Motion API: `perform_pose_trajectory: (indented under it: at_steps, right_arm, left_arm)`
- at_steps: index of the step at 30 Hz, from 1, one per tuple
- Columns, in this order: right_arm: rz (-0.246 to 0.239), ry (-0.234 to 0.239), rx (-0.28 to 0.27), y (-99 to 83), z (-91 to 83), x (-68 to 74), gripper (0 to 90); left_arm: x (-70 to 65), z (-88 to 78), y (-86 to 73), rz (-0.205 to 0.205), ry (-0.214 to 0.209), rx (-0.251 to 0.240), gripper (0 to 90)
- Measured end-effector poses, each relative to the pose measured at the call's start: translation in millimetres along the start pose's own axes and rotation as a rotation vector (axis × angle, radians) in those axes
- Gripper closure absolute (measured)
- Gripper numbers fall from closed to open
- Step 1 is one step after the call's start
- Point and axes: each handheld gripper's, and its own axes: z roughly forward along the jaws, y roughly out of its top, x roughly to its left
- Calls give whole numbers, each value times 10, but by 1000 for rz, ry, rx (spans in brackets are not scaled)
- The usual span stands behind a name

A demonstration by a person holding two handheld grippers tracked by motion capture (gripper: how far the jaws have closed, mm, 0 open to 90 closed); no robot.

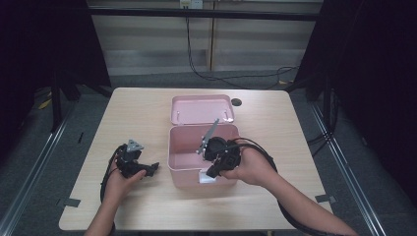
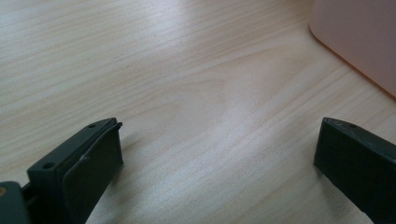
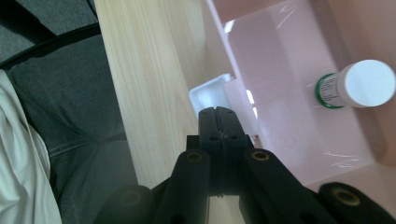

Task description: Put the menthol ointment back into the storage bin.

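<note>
So there's a light wood table [image 1: 147, 206] with a pink plastic box [image 1: 189, 172] sitting near the middle, lid [image 1: 201, 109] flipped open and lying back flat behind it. Inside the box, in the right gripper view, a small white bottle [image 3: 357, 84] with a white cap and a green band lies by one inner wall, well apart from the front edge.

The right gripper [image 3: 218, 112] sits over the box's front rim, pointing down at the white latch [image 3: 212, 93] on the near wall. Its jaws are squeezed fully together with nothing between them, and the tips are right at the latch; I can't tell if they actually touch it. In the high view the right gripper [image 1: 212, 172] and the hand [image 1: 251, 167] take up the front right part of the box opening, so the back left of the opening stays free.

The left gripper [image 2: 219, 154] rests low on the table, left of the box, jaws spread wide with just bare wood between them. The box's rounded corner [image 2: 359, 42] shows ahead and off to one side, near but not touching. In the high view the left gripper [image 1: 147, 169] sits just beside the box's left wall, and the table's left and far parts are open room.
</note>
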Motion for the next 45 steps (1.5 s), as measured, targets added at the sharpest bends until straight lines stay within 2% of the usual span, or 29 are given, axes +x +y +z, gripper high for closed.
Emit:
perform_pose_trajectory:
  at_steps: [3,9,10,12,18,31,32,33,35,36,38,42,45]
  right_arm:
    - [-10,15,2,-10,57,6,900]
    - [-23,13,6,-26,154,7,900]
    - [-33,-5,11,-28,167,8,900]
    - [-36,-7,12,-33,187,12,900]
    - [-72,-35,8,-43,196,44,900]
    - [-83,-36,4,-64,204,38,900]
    - [-87,-33,8,-70,205,34,900]
    - [-86,-35,5,-79,206,28,900]
    - [-89,-30,-9,-98,207,18,900]
    - [-73,-27,-12,-103,204,19,900]
    - [-73,-18,-16,-109,199,0,900]
    - [-75,-21,-10,-108,196,-7,900]
    - [-86,-22,-14,-113,200,-10,900]
  left_arm:
    - [1,1,0,-1,-2,-1,4]
    - [1,0,0,-1,-2,-1,4]
    - [1,0,0,0,-2,0,4]
    - [0,0,0,0,-1,0,5]
    - [3,2,1,0,-4,0,1]
    - [18,-5,5,-8,-11,0,3]
    - [31,-14,24,-3,-13,17,9]
    - [35,-19,35,-13,-14,23,31]
    - [70,-34,73,-64,-32,36,57]
    - [101,-49,100,-94,-44,41,79]
    - [134,-65,155,-133,-59,66,169]
    - [167,-80,308,-146,-57,105,164]
    - [176,-90,450,-187,-77,121,164]
